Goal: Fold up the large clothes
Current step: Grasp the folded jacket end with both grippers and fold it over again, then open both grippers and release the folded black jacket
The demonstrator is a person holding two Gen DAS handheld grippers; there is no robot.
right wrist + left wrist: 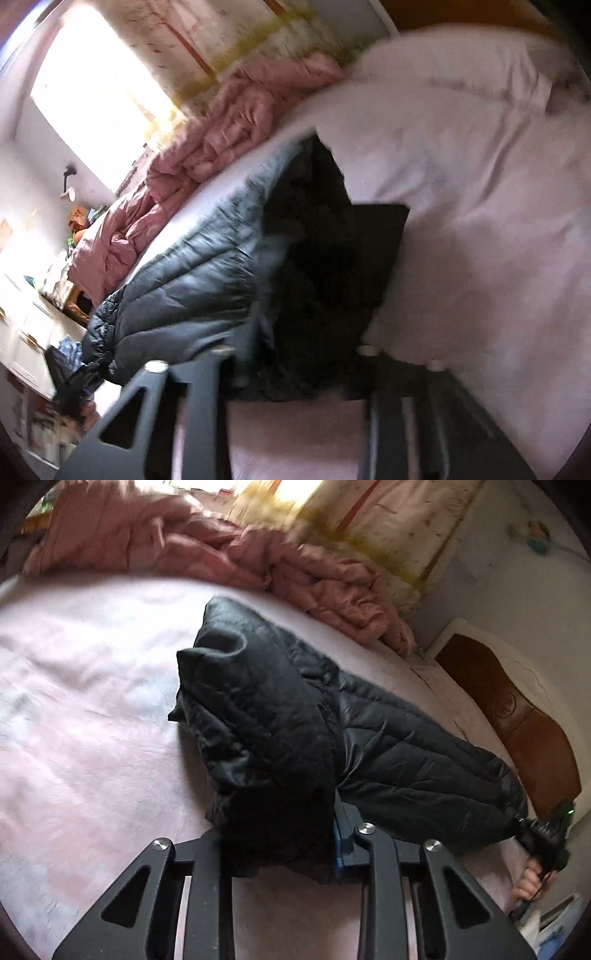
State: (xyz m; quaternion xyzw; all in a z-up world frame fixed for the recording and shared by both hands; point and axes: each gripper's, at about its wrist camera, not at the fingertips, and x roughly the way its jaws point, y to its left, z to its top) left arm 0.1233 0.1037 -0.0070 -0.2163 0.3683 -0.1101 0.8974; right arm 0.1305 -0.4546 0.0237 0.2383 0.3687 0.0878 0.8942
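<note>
Left wrist view: pink bed sheet fills most of the frame, crumpled pink quilt heaped along the far edge, patterned curtain behind it, brown headboard at right. Nothing lies between the tongs and the garment.

Black quilted jacket lies on the bed, stretched from centre frame toward lower right. Its near edge bunches up over the left tongs; dark fabric sits between the two fingers and covers the tips, jaws narrowed and clamped on it.

At far right of the same view, the right tongs sit at the jacket's other end, a hand on the handle.

Right wrist view, blurred: jacket runs from the left up to the right tongs, black fold draped between the fingers, gripped. Quilt and bright window behind, cluttered shelving at far left.
</note>
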